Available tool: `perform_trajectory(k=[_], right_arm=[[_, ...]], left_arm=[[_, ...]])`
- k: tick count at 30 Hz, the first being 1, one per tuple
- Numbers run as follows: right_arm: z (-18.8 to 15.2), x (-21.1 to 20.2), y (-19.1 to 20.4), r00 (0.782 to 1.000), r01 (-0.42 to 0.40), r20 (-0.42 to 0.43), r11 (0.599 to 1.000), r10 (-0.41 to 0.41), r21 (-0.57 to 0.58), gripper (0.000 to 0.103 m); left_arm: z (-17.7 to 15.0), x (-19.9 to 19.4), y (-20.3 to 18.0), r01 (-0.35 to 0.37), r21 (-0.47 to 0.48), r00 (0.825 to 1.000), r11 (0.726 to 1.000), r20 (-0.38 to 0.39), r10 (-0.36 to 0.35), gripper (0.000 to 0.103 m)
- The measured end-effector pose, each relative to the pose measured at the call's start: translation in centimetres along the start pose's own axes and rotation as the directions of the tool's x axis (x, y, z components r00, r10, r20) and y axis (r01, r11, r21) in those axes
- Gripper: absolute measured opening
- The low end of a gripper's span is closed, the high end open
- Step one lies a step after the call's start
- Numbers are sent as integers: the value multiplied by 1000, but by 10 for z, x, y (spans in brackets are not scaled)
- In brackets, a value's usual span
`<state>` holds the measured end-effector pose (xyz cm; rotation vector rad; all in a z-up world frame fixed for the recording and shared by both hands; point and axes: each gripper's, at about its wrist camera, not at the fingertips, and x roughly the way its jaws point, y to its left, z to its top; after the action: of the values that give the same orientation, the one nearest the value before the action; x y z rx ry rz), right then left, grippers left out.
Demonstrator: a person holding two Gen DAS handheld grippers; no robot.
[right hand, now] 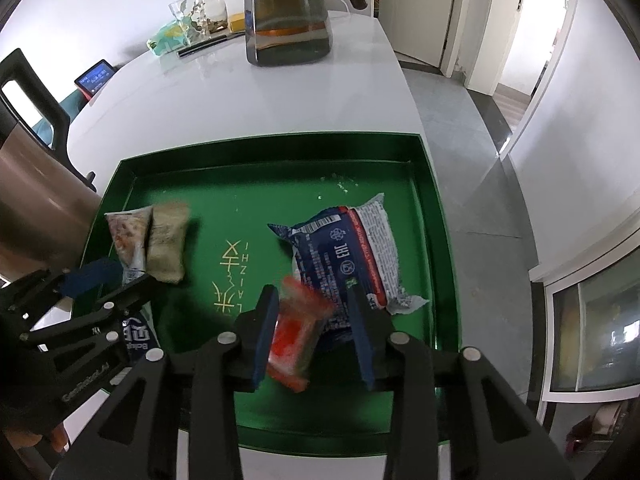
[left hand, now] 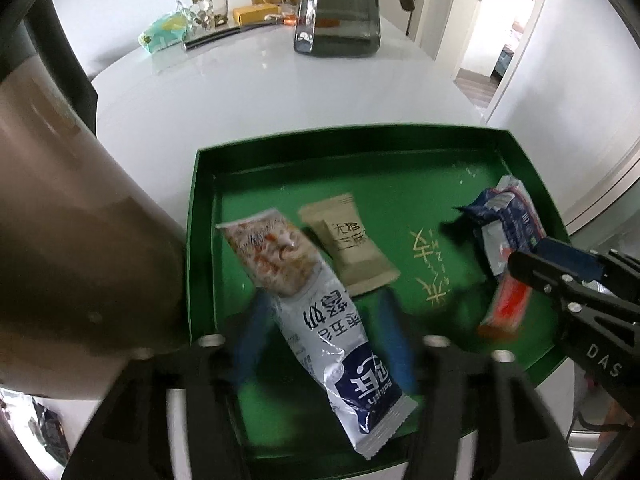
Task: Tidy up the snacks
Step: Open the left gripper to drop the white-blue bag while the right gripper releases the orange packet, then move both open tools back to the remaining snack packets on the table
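Over the green tray [right hand: 280,152], both grippers' jaws stood apart: left [left hand: 324,336] around a sachet [left hand: 320,320], right [right hand: 312,336] around a red packet [right hand: 298,340] (blurred).

White table [right hand: 248,104], green tray [right hand: 280,148], glass kettle [right hand: 288,12], metal jug [right hand: 36,192], glass jar [right hand: 200,12]

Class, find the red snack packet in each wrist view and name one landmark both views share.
Left wrist view: red packet lower right in the green tray.
Right wrist view: red packet bottom centre.
Shared landmark: gold lettering on the tray floor.
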<state>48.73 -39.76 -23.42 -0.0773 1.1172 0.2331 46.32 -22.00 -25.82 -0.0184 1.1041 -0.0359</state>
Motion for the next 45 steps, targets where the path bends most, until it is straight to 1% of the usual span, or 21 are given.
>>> perform_trajectory(k=[2,3,4,6,7,8,9,10,12,15,17,20,24,28,33,39,45], right_arm=[[0,-2,-1,1000,2,4,1000,-2,5,37],[0,-3,-2,1000,2,7,1000,-2,9,49],[0,-3,-3,1000,1,10,1000,-1,13,57],[0,-7,-6,1000,-9,19,1000,9,30,59],[1,-8,-8,1000,-16,26,999,15,40,63],[1,-10,-9,999,-21,33,998,19,52,70],[1,-11,-10,999,-23,38,998,21,62,86],[2,-12,-12,999,-28,43,997,25,73,97],[2,-14,-14,998,-47,46,995,43,90,103],[0,-16,-15,997,-51,58,993,45,102,103],[-1,-17,-14,997,-47,71,993,40,106,103],[-2,-20,-14,995,-57,83,992,48,108,103],[-4,-25,-15,994,-39,107,992,27,117,103],[-6,-29,-13,995,-28,102,994,17,107,103],[-14,-43,-9,994,-23,107,995,13,99,103],[-26,-68,-3,993,-13,120,995,0,104,103],[-47,-95,18,990,-7,141,996,-6,88,103]], left_arm=[[0,-2,1,-1,-1,1000,1000,9,1,62],[0,-3,1,-2,-4,1000,1000,11,2,63],[-1,-3,1,-6,-5,1000,1000,11,6,64],[-3,-2,1,-12,-1,1000,1000,10,12,66],[-4,-2,0,-13,0,1000,1000,9,13,66],[-5,-2,0,-16,0,1000,1000,9,16,67],[-5,-2,0,-21,1,1000,1000,8,21,72],[-6,-2,-1,-29,7,1000,1000,4,29,77],[-7,-3,-3,-37,16,999,999,3,37,90],[-8,-6,-4,-46,18,999,999,14,45,99],[-10,-7,-5,-46,20,999,999,15,46,100],[-11,-7,-7,-39,22,999,999,14,38,101],[-13,-11,-10,-31,21,999,999,17,31,101],[-16,-18,-14,-22,28,1000,999,23,22,101],[-22,-32,-16,-5,34,999,999,38,4,101],[-38,-60,-13,10,45,998,999,65,-13,101],[-68,-91,5,21,28,997,999,79,-23,101]])
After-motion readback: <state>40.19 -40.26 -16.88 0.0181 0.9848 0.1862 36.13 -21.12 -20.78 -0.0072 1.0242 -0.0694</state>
